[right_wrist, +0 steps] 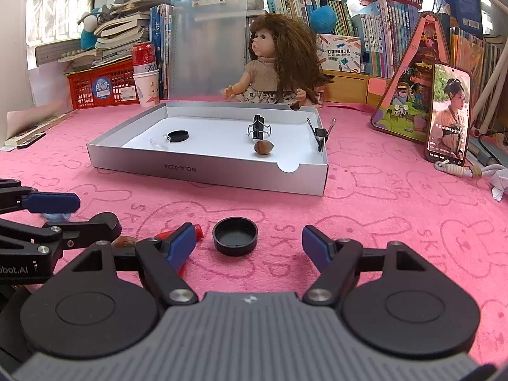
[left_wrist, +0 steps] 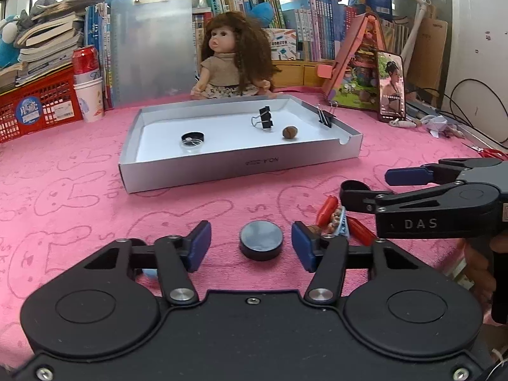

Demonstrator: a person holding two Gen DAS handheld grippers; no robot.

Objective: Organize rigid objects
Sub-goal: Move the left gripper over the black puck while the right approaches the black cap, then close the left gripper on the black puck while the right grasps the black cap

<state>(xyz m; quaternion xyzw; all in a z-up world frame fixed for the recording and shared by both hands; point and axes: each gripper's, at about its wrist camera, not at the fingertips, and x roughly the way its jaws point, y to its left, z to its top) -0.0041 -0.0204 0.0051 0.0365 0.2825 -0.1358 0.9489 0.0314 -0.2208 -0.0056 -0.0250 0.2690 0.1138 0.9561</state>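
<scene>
A grey shallow box (left_wrist: 241,166) (right_wrist: 203,171) lies on the pink cloth. It holds a black round lid (left_wrist: 192,137) (right_wrist: 178,135), a black binder clip (left_wrist: 265,117) (right_wrist: 258,127) and a nut (left_wrist: 290,132) (right_wrist: 263,147); a second clip (left_wrist: 325,115) (right_wrist: 320,135) sits on its right wall. My left gripper (left_wrist: 251,249) is open, with a black disc (left_wrist: 261,239) between its fingers. My right gripper (right_wrist: 249,247) is open, with a black cap (right_wrist: 235,235) lying open side up between its fingers. Red pieces (left_wrist: 327,211) and a nut (right_wrist: 124,242) lie between the two grippers.
A doll (left_wrist: 233,60) (right_wrist: 276,63) sits behind the box. A phone (left_wrist: 390,85) (right_wrist: 447,114) leans at the right beside a pink toy stand (right_wrist: 409,73). A red basket (left_wrist: 38,104) (right_wrist: 101,87), a can and paper cups (left_wrist: 90,93) stand at the left. Books line the back.
</scene>
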